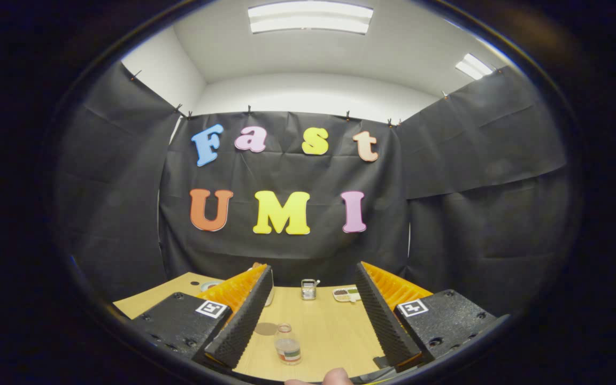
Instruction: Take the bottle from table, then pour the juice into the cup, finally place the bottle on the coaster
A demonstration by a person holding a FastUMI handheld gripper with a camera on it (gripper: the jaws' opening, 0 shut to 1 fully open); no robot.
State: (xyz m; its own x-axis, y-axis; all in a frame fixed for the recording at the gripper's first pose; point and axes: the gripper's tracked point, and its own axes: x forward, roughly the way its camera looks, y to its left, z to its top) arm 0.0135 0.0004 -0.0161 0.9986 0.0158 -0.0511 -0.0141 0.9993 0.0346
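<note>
Wooden table (335, 326), light grain, running back to the black cloth wall (286, 251).

Far edge of table, middle: small metal holder (308, 289), ribbed sides, something pale sticking out of its top; too small to tell what.

Just right of it, also at the far edge: small white dish (346, 294) with dark and greenish contents, kind unclear.

Far left of table: a pale round object (210, 285), partly hidden.

Overhead: white ceiling, one long light panel (310, 17) at centre, a second light panel (472, 66) to the right.
</note>
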